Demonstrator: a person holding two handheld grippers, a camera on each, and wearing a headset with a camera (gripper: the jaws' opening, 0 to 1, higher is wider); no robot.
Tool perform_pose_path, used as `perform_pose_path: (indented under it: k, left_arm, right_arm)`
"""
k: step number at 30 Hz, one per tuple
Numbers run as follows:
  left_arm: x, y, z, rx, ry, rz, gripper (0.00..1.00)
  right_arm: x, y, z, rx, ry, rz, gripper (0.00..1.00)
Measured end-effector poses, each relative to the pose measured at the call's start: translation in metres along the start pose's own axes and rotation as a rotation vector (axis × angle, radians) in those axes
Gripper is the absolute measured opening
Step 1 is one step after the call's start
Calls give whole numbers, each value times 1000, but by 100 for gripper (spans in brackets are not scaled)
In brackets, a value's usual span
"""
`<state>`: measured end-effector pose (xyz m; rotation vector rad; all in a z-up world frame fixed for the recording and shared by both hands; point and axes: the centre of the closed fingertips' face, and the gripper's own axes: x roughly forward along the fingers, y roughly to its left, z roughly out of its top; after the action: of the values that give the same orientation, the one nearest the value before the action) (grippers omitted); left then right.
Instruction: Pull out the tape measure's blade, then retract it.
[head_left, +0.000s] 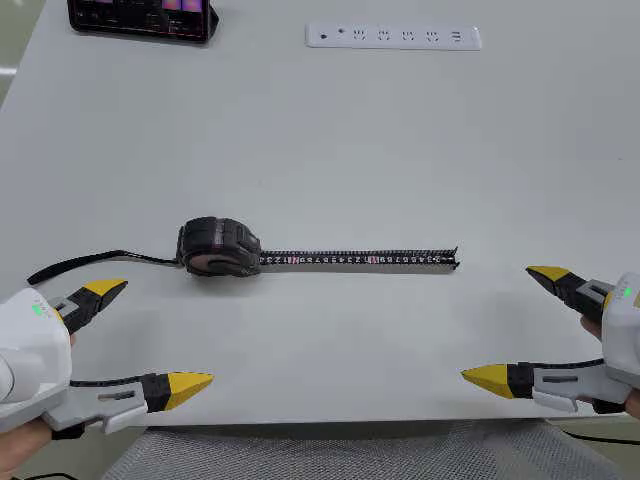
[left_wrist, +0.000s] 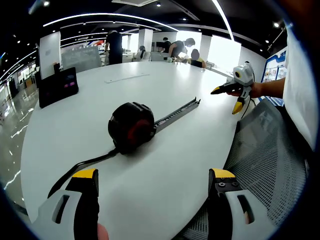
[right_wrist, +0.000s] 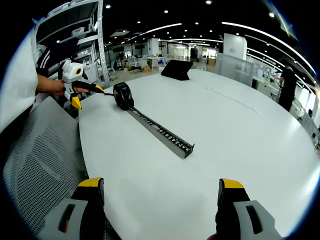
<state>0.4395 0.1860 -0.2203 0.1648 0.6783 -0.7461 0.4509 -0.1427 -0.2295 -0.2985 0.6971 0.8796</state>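
A black tape measure (head_left: 218, 247) (left_wrist: 132, 125) (right_wrist: 122, 95) lies on the white table (head_left: 330, 130), its blade (head_left: 360, 261) (left_wrist: 176, 113) (right_wrist: 162, 134) pulled out to the right and lying flat. A black strap (head_left: 85, 264) trails left from the case. My left gripper (head_left: 140, 335) (left_wrist: 155, 182) hovers open near the table's front left edge, short of the case, holding nothing. My right gripper (head_left: 515, 325) (right_wrist: 161, 192) stands open at the front right, beyond the blade's hooked tip (head_left: 455, 259), also holding nothing.
A white power strip (head_left: 392, 37) lies at the far edge, and a dark tablet (head_left: 142, 18) stands at the far left. A grey mesh chair (head_left: 330, 455) sits below the table's front edge. People stand in the room beyond (left_wrist: 175, 47).
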Motion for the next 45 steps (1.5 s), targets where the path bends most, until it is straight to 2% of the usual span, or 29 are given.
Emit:
perform_pose_path:
  k: [5, 22, 37, 45]
  left_arm:
    - [1, -1, -4, -2, 11, -3, 88]
    - [-1, -1, -3, -12, 8, -10, 90]
    - [-4, 1, -1, -17, -4, 3, 95]
    - [-4, 1, -4, -5, 10, 1, 99]
  right_arm:
    - [1, 1, -1, 15, -1, 2, 95]
    - [-3, 4, -1, 14, 7, 7, 99]
    - [-7, 6, 1, 17, 6, 4, 99]
    - [-7, 9, 1, 13, 10, 5, 99]
